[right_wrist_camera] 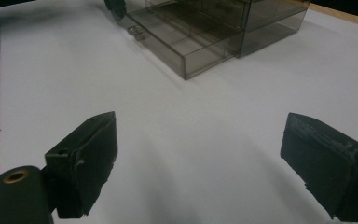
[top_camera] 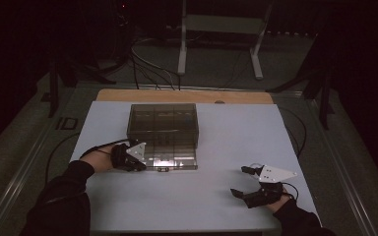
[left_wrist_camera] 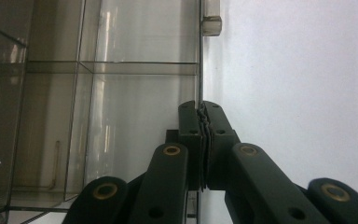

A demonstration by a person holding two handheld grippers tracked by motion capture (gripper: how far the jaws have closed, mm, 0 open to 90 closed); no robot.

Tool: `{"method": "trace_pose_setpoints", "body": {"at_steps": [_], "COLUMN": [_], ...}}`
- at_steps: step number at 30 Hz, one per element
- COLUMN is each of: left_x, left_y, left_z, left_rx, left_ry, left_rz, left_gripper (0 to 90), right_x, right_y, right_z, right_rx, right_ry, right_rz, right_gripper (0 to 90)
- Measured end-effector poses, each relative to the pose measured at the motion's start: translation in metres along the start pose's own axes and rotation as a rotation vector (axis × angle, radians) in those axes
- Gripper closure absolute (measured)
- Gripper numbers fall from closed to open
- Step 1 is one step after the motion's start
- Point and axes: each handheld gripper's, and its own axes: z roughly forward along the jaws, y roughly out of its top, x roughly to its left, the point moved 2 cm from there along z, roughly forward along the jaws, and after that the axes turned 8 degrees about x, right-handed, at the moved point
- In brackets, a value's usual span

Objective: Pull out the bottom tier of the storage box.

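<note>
A smoky clear plastic drawer box (top_camera: 163, 123) stands on the white table (top_camera: 202, 201). Its bottom drawer (top_camera: 174, 158) is pulled out toward me, with a small handle (top_camera: 162, 169) on its front wall. My left gripper (top_camera: 140, 164) is at the drawer's front left corner. In the left gripper view the left gripper (left_wrist_camera: 200, 108) is shut on the thin front wall of the drawer (left_wrist_camera: 135, 107), below the handle (left_wrist_camera: 211, 24). My right gripper (top_camera: 239, 181) rests open on bare table at the right. In the right gripper view, the right gripper (right_wrist_camera: 198, 137) has nothing between its fingers, and the drawer (right_wrist_camera: 182, 44) lies farther off.
A strip of wooden tabletop (top_camera: 182, 96) shows beyond the white sheet. Cables (top_camera: 147, 64) and the white legs of a stand (top_camera: 182, 49) are on the floor behind the table. The drawer's compartments look empty.
</note>
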Motion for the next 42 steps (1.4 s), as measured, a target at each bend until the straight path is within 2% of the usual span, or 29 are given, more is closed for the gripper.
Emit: {"method": "trace_pose_setpoints", "body": {"at_steps": [7,15,19,25,33,36,40,42], "left_x": [-0.004,-0.003,-0.002,-0.001,0.001,0.001,0.000,-0.001], "left_y": [0.001,-0.002,-0.003,-0.002,-0.002,-0.003,-0.003,-0.004], "left_z": [0.000,0.002,0.002,-0.002,-0.015,-0.019,-0.024,-0.027], "left_rx": [0.005,-0.011,-0.020,-0.028,-0.094,-0.112,-0.145,-0.162], "left_ry": [-0.008,-0.013,-0.017,-0.014,-0.012,0.006,0.050,0.057], "left_rz": [0.000,-0.003,-0.017,-0.051,-0.103,-0.127,-0.168,-0.188], "left_gripper": [88.7,88.3,87.3,77.4,59.8,51.7,38.6,33.2], "right_x": [0.000,0.000,0.000,0.000,0.000,0.000,-0.001,-0.001], "right_y": [0.000,0.000,0.000,0.000,0.000,0.000,-0.001,-0.001], "right_z": [0.000,0.000,0.000,0.000,0.000,0.000,0.000,0.000], "right_rx": [-0.001,0.000,0.001,0.002,0.005,0.005,0.009,0.007], "right_ry": [0.000,-0.001,-0.001,-0.001,-0.004,-0.005,-0.010,-0.012], "right_rz": [-0.001,-0.001,-0.001,-0.002,-0.002,-0.002,0.002,0.004], "right_gripper": [10.9,10.9,10.9,10.9,10.9,10.9,10.9,10.9]}}
